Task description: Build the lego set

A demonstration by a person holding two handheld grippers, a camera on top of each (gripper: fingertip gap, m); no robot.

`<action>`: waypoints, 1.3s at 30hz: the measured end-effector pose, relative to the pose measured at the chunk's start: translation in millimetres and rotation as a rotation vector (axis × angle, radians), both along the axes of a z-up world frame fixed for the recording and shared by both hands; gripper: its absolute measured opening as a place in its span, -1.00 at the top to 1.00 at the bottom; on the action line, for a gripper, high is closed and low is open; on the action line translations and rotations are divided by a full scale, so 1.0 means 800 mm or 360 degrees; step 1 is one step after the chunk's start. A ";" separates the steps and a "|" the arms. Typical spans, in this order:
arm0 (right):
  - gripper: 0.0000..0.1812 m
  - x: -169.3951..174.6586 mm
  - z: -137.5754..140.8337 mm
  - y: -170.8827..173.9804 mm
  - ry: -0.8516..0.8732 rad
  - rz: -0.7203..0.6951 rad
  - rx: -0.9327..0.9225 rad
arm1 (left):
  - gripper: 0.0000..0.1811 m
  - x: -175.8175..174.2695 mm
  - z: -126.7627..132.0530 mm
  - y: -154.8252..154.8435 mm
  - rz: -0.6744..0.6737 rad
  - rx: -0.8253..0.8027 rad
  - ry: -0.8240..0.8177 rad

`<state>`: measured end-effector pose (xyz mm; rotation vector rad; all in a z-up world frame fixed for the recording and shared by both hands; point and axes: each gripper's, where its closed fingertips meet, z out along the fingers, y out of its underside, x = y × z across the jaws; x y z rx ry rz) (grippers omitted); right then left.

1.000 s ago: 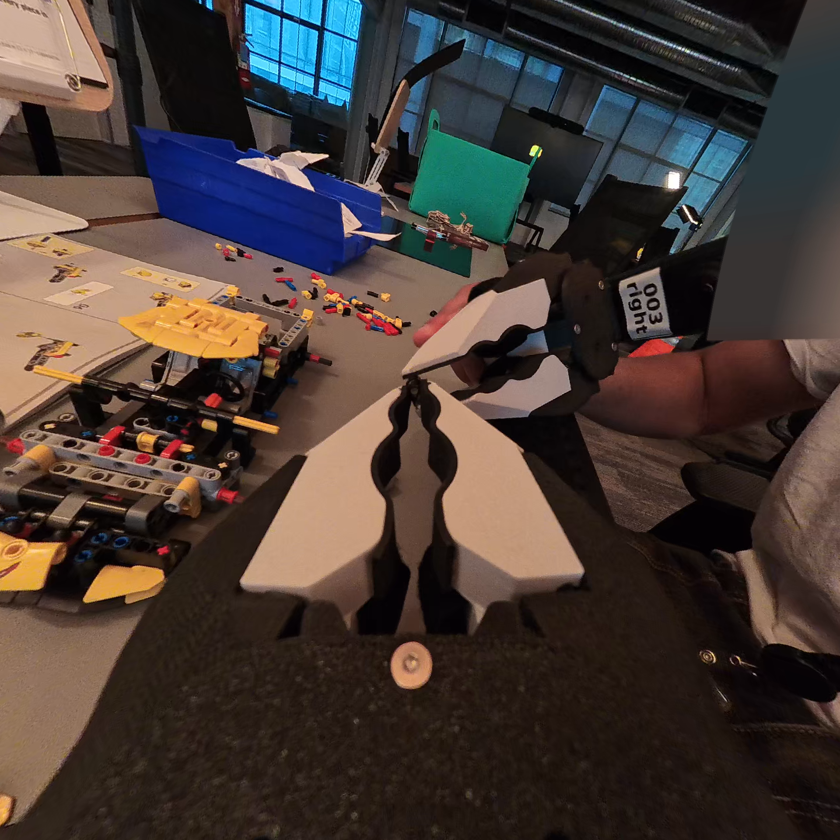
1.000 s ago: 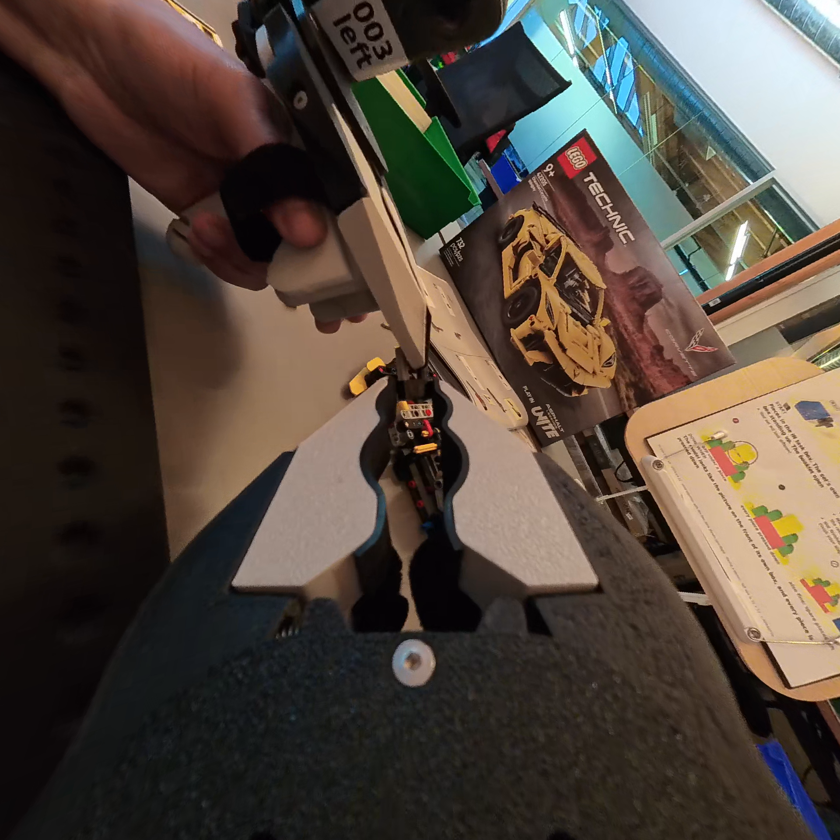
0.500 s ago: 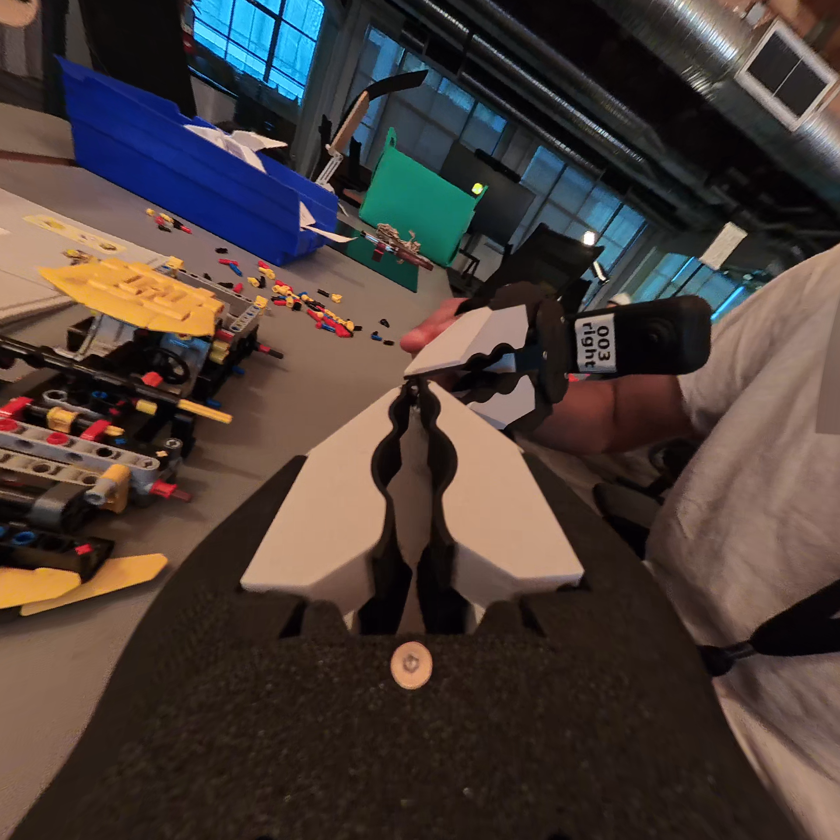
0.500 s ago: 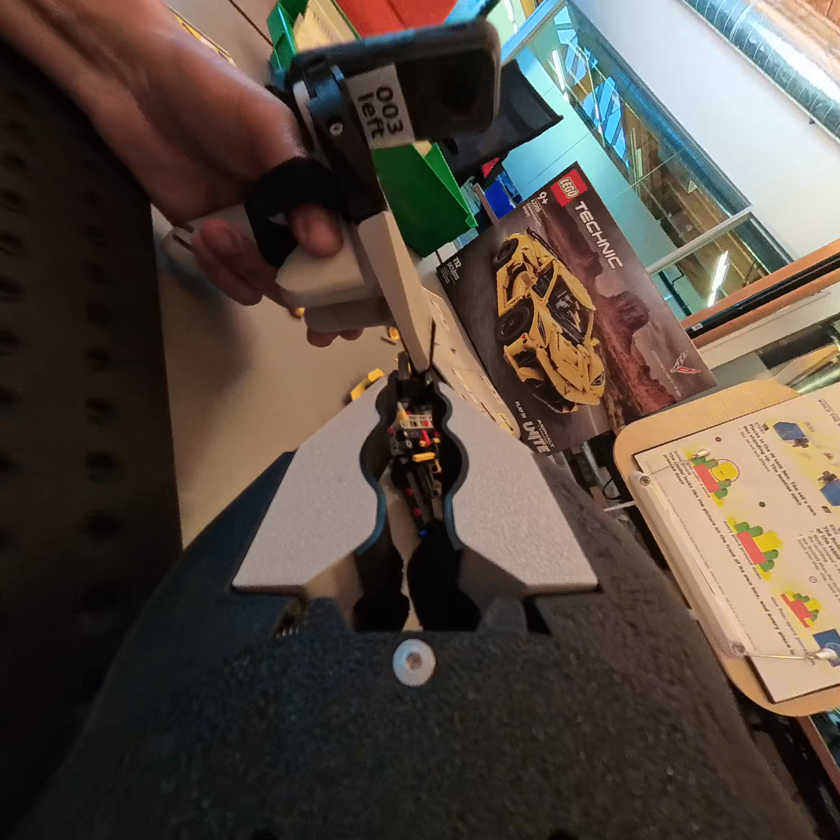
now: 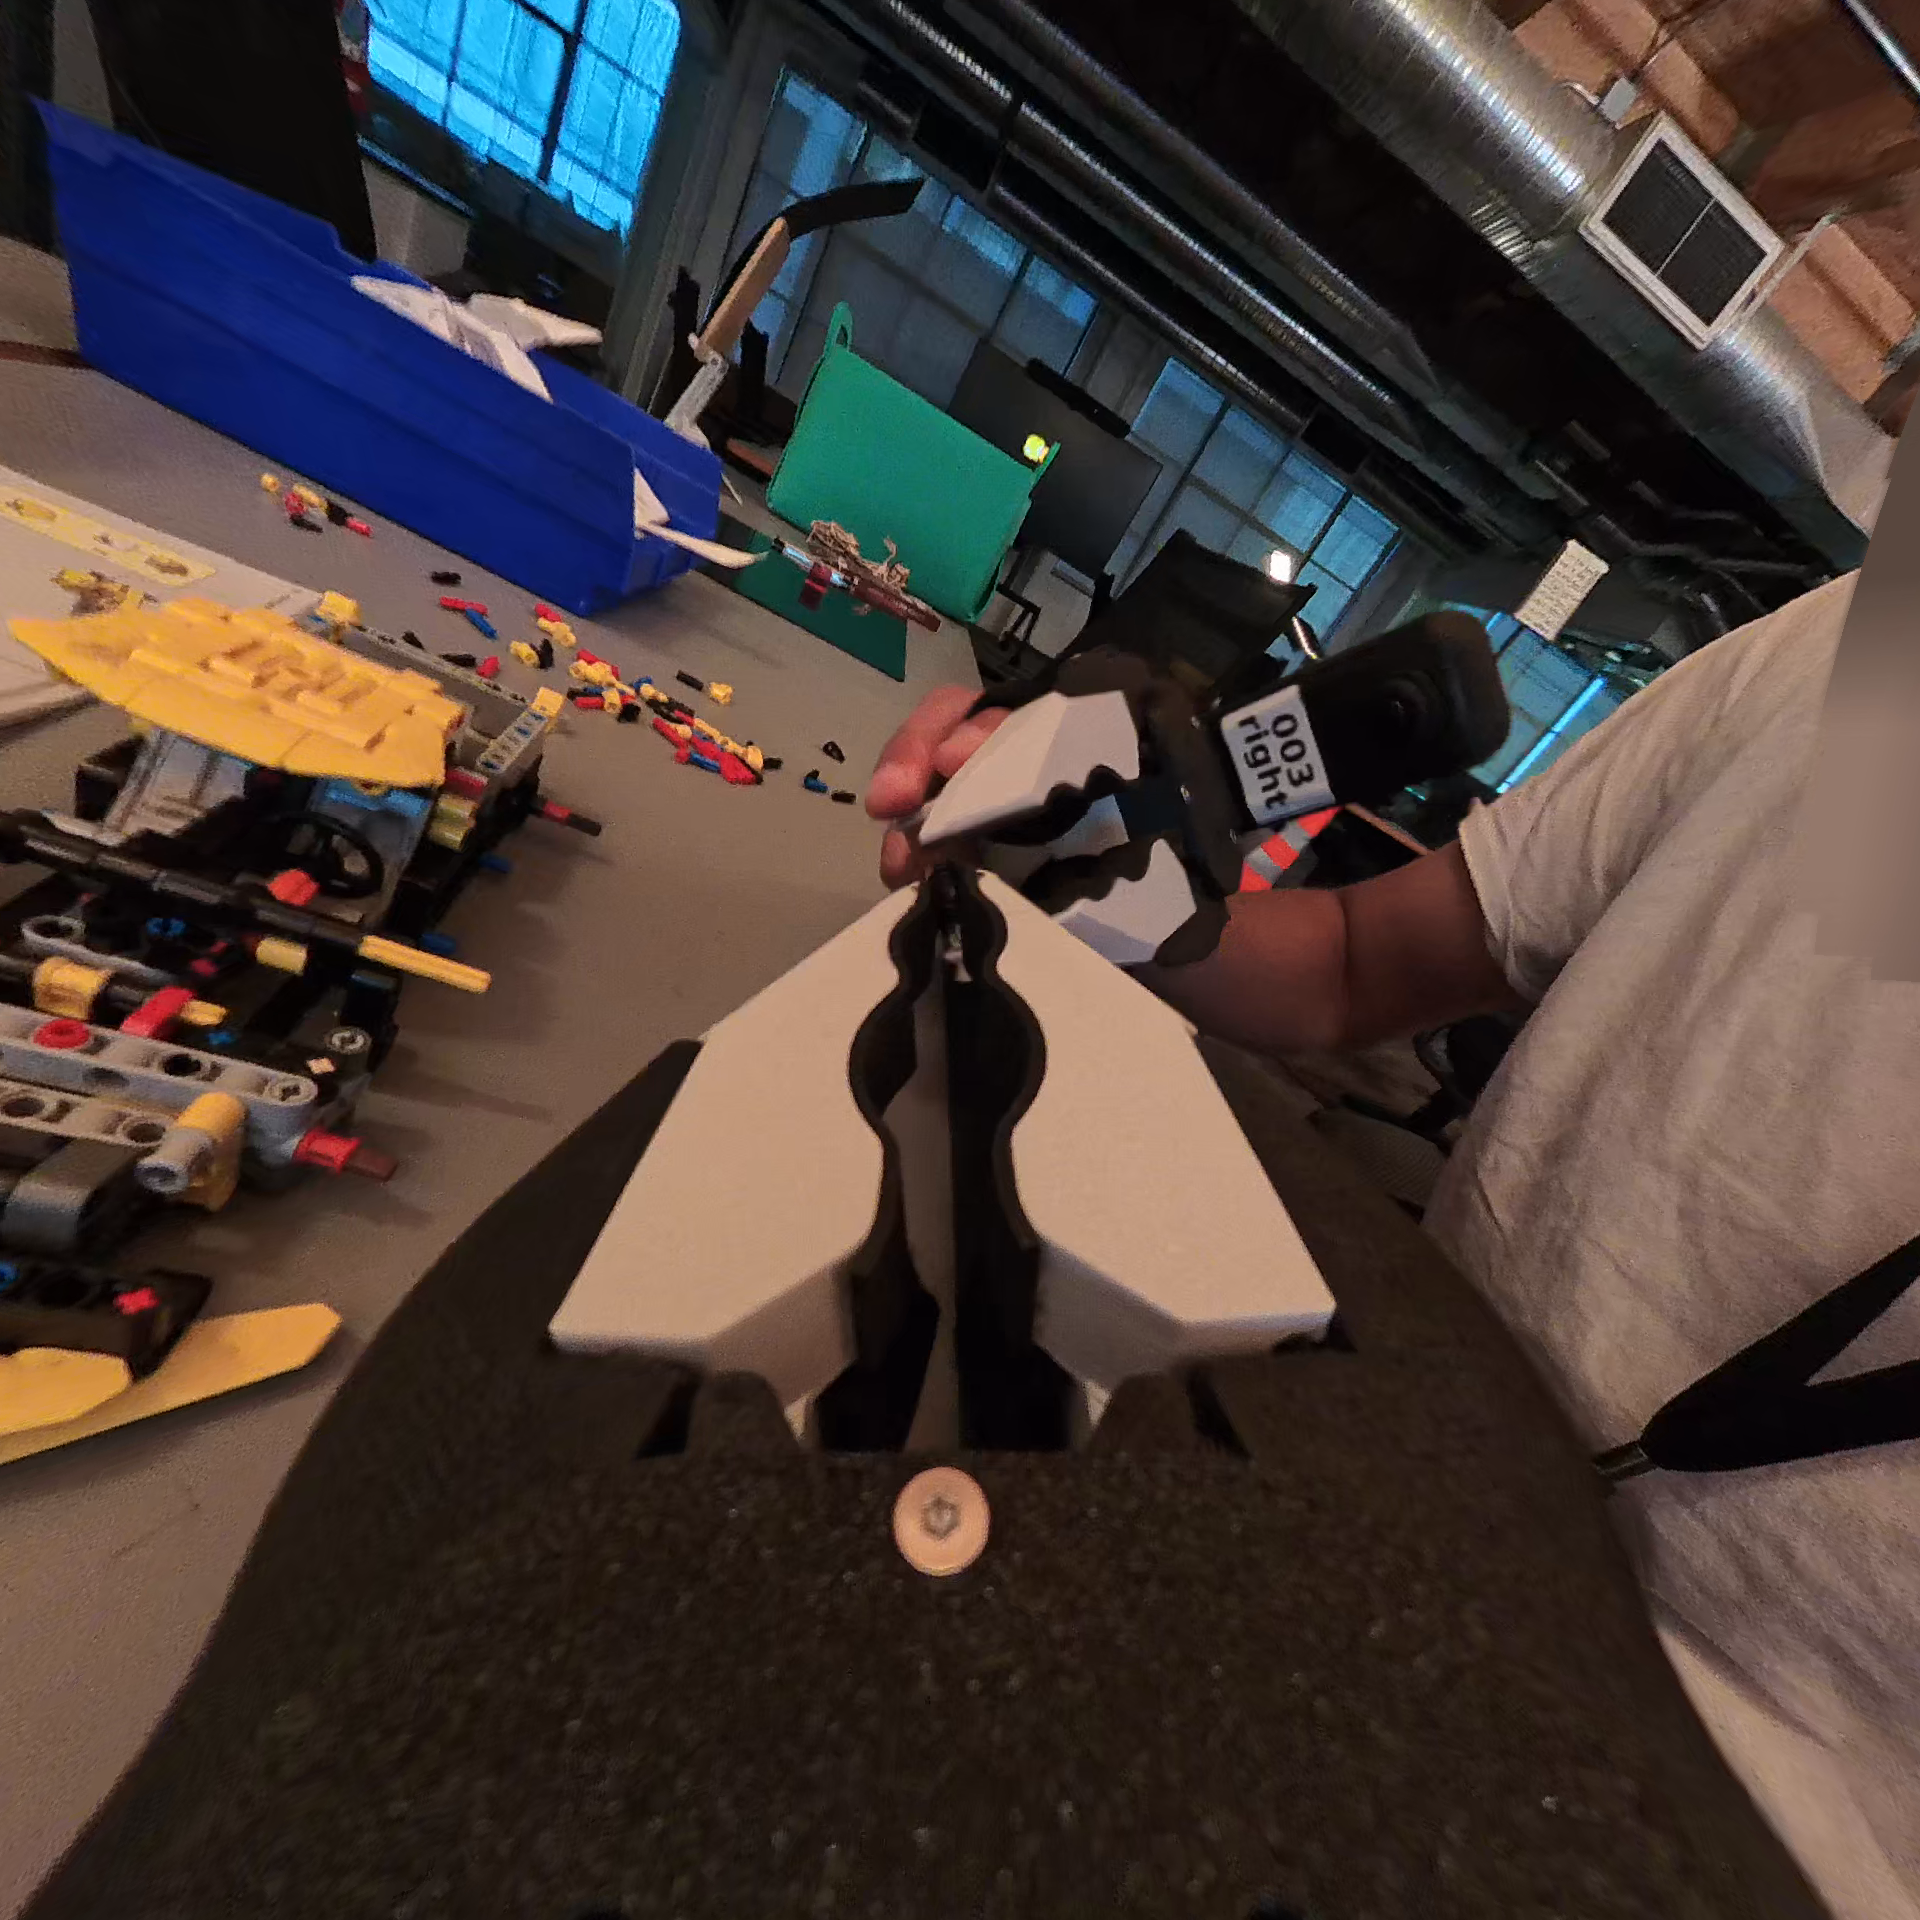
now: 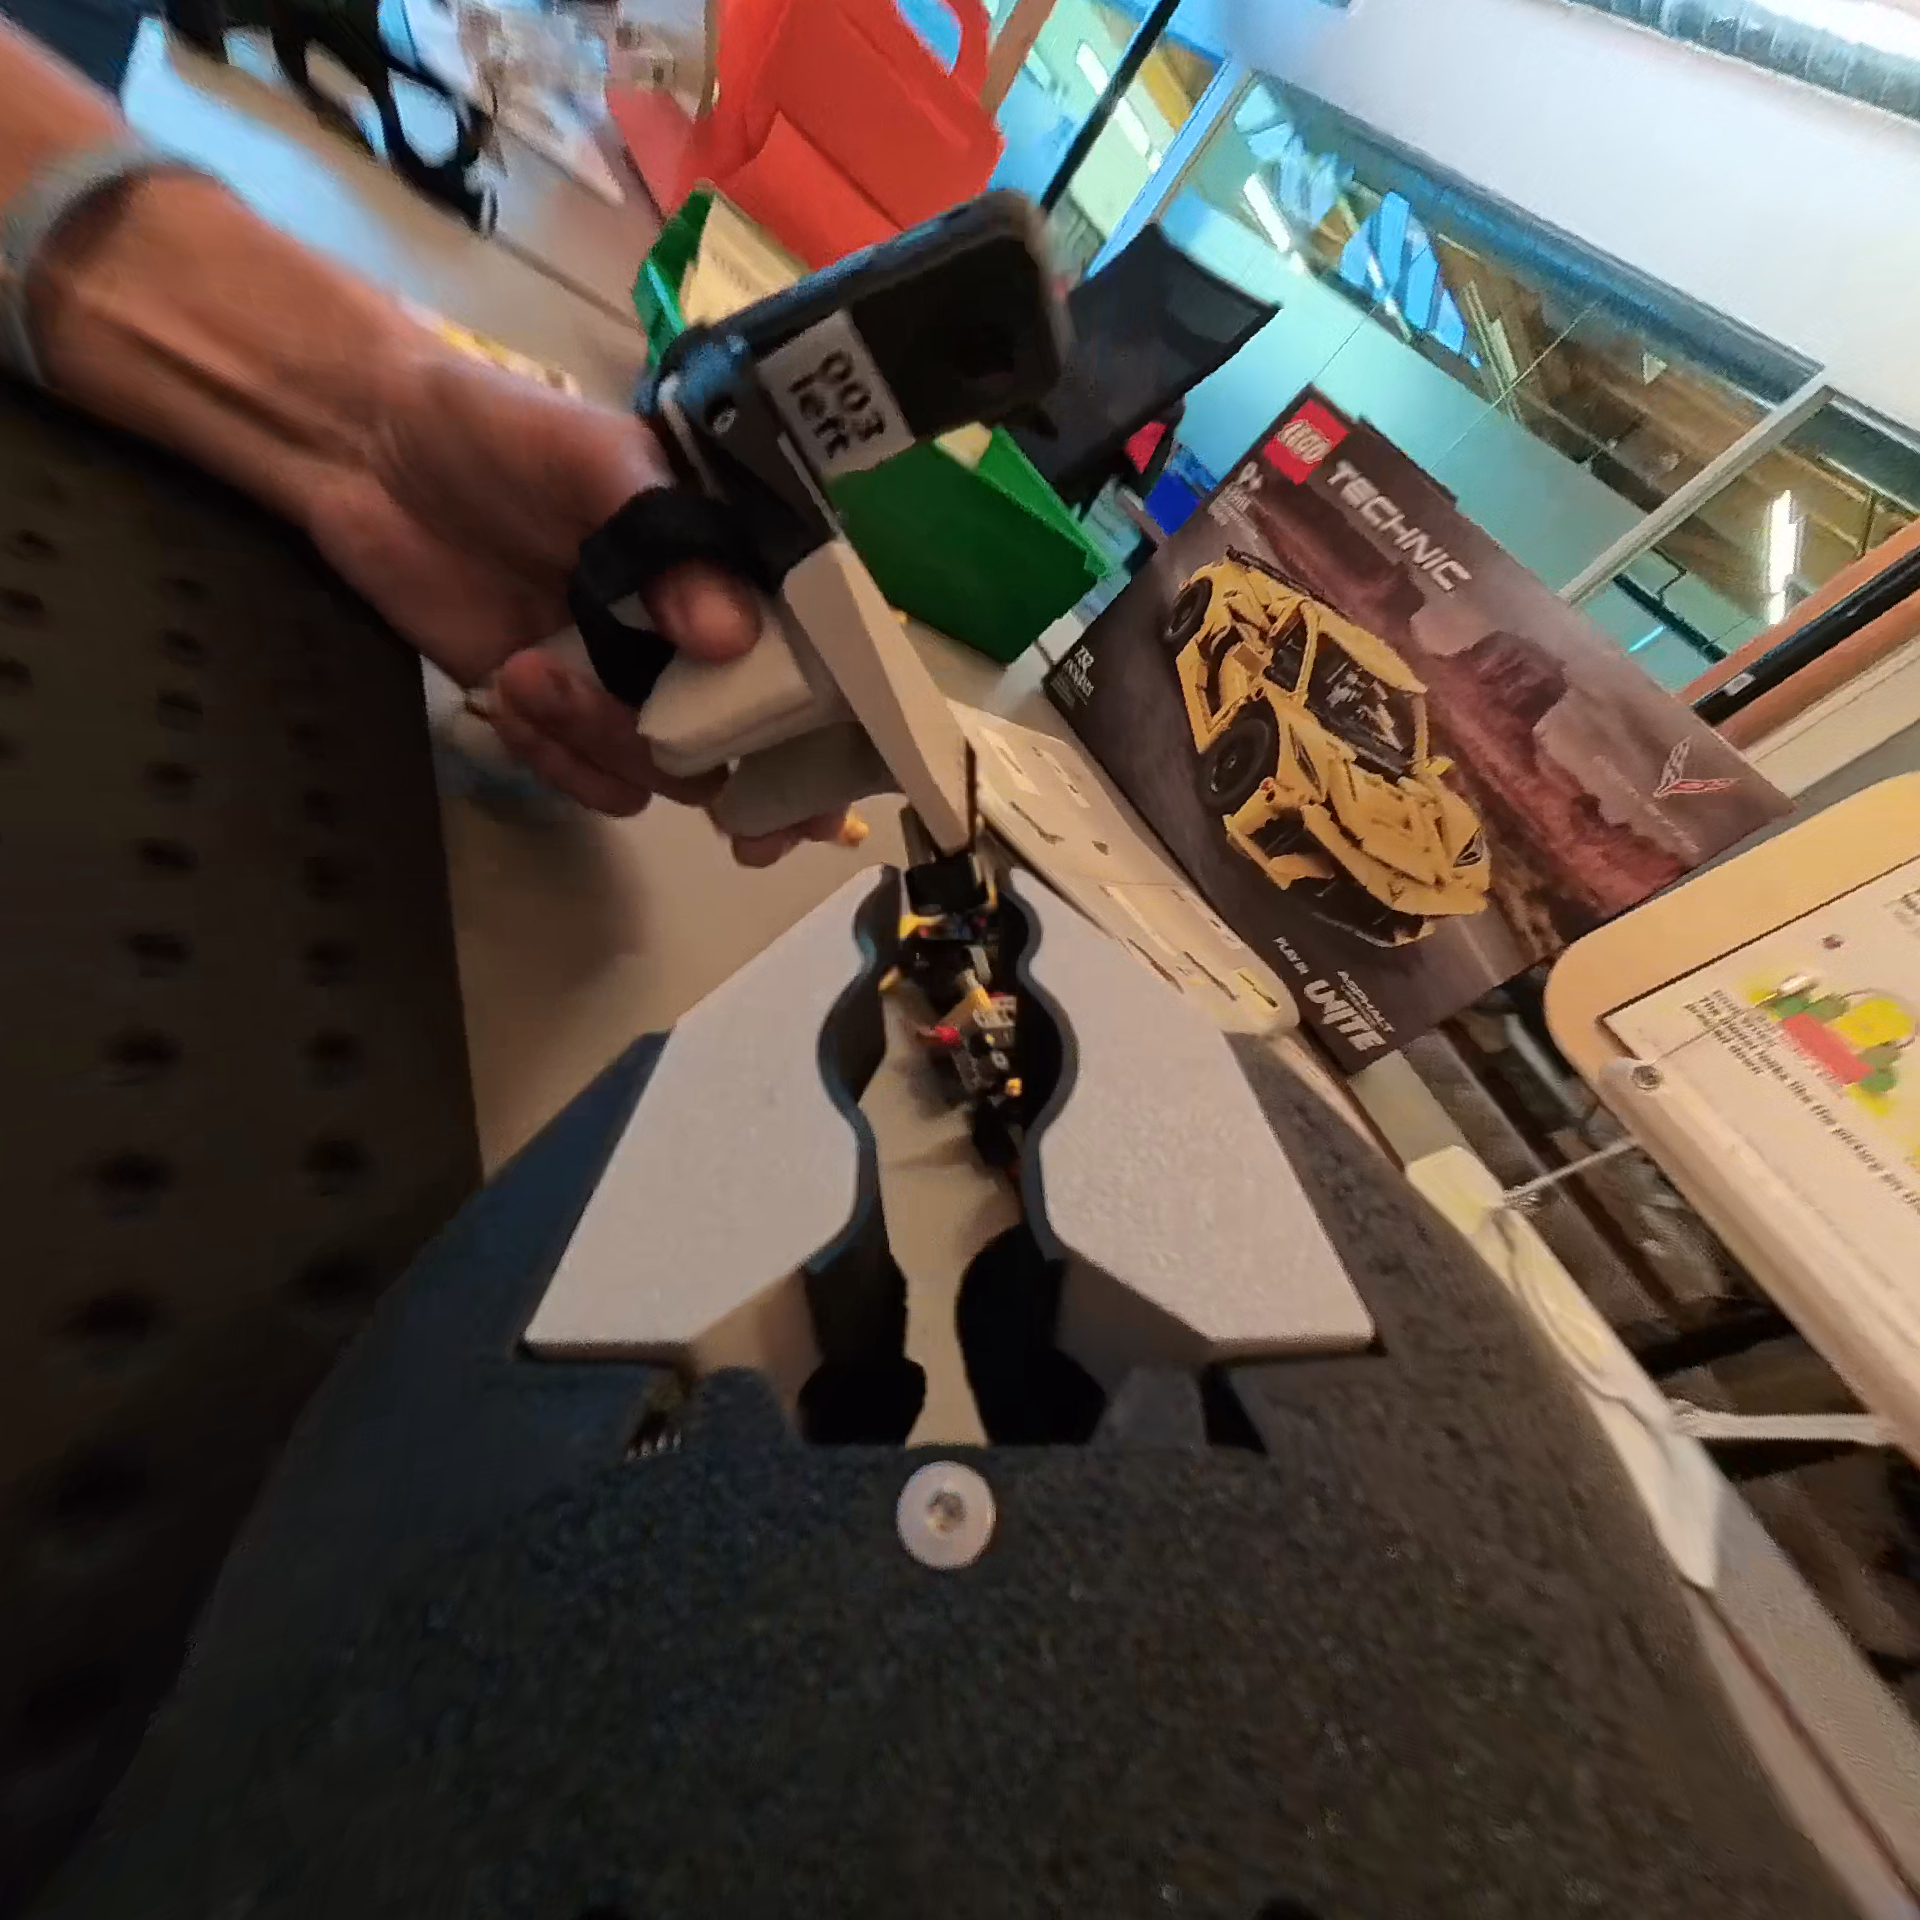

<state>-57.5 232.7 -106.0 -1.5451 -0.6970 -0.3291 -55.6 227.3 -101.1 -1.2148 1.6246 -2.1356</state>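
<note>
The left tongs (image 5: 948,914) and right tongs (image 6: 940,883) meet tip to tip in mid-air off the bench's (image 5: 665,935) near edge, both pinched closed on one small black piece (image 6: 940,888), probably to pass or seat it (its exact shape is too small to tell). Its long axis seems to run along the left tongs' fingers, pointing away from them. The half-built yellow car chassis (image 5: 208,914) lies along the bench's left side, with loose pieces (image 5: 665,707) scattered toward the far edge.

The car (image 5: 187,935) runs off the left edge. The tiny piece (image 6: 943,885) between both grippers' tips is too small to tell.
</note>
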 end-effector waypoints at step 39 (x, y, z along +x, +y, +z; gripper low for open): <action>0.92 -0.020 0.012 -0.027 0.1280 0.0741 -0.0624 | 0.96 -0.021 0.018 -0.028 -0.0048 0.0288 -0.0347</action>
